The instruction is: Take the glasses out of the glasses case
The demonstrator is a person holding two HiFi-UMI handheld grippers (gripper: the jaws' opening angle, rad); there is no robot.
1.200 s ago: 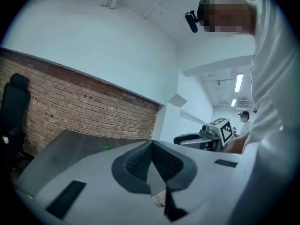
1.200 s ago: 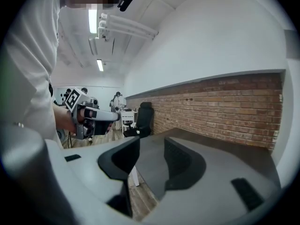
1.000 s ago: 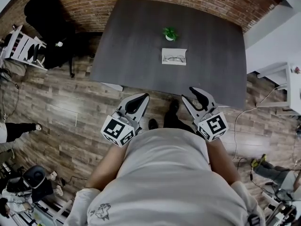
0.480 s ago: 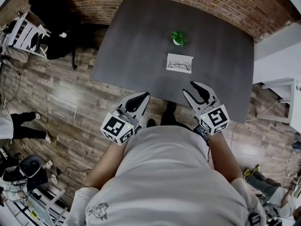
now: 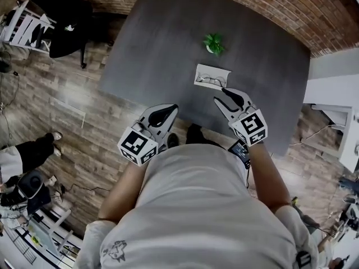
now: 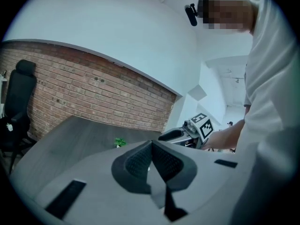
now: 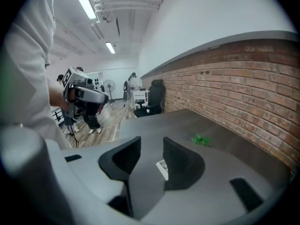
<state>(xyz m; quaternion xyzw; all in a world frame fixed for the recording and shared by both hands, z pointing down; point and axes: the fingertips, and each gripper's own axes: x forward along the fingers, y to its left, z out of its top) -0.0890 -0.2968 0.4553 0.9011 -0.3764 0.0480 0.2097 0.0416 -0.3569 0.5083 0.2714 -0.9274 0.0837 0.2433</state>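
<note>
A white glasses case [image 5: 212, 76] lies open on the dark grey table [image 5: 157, 49] with the glasses [image 5: 211, 80] inside it. My right gripper [image 5: 223, 96] hovers over the table just on the near side of the case. It is open, its jaws have just been closing a little, and nothing is between them. In the right gripper view the case [image 7: 162, 168] shows beyond the gap of the right gripper [image 7: 151, 146]. My left gripper [image 5: 163, 111] is at the table's near edge, off to the left; its pads [image 6: 140, 161] meet, shut and empty.
A small green plant [image 5: 213, 42] stands just beyond the case. A brick wall [image 5: 269, 4] runs behind the table. A black office chair [image 5: 56, 10] and a white rack [image 5: 22, 29] are at far left, a white cabinet [image 5: 336, 111] at right. Someone's legs [image 5: 28, 150] are at left.
Both grippers have moved forward toward the table. The right one went from off the near edge to over the table close to the case; the left one reached the near edge.
</note>
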